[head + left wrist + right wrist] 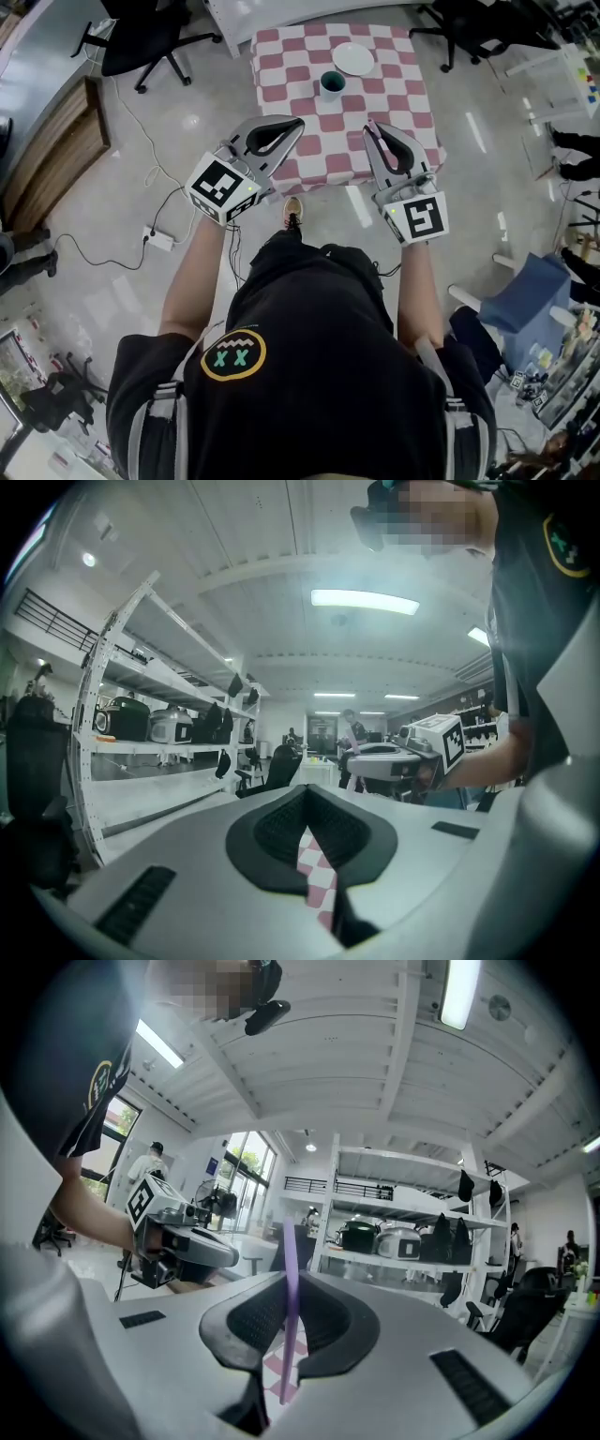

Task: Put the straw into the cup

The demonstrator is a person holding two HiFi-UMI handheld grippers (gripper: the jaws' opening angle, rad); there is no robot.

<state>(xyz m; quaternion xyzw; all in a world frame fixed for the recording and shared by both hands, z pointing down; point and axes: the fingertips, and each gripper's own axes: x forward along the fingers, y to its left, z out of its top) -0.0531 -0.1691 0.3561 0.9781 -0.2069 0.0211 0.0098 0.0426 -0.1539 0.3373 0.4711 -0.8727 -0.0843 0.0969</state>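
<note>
Head view: we stand at the near edge of a small bench (281, 56) w/ a red-and-white check cloth, one gripper in each hand, both pointing fwd over the cloth. The left gripper (296, 122) and right gripper (369, 127) sit side by side w/ a gap between them, not touching.

A teal cup (332, 84) stands upright on the cloth toward the far side of the bench, mouth open to the top. A white plate (353, 58) lies just beyond it and to the right; we can't tell if the two touch. The cup is well ahead of both grippers.

Right gripper view: our fingers (328, 1321) are clamped on a thin purple straw (291, 1288). It runs from low in the gap up past the fingertips, about upright in this view. Check cloth shows through the gap below it. The left gripper shows off to the left, held by a bare forearm. The straw is in the air, apart from the cup.

Left gripper view: these fingers (277, 827) meet at the tips w/ nothing held; only a sliver of check cloth shows thru the slit behind the tips. The right gripper shows at the right, marker cube facing us.

Bkgd in both gripper views: white shelving (403, 1241) w/ cookers and dark bags on it. In the head view, black office chairs (141, 37) stand on the floor left of the bench.
</note>
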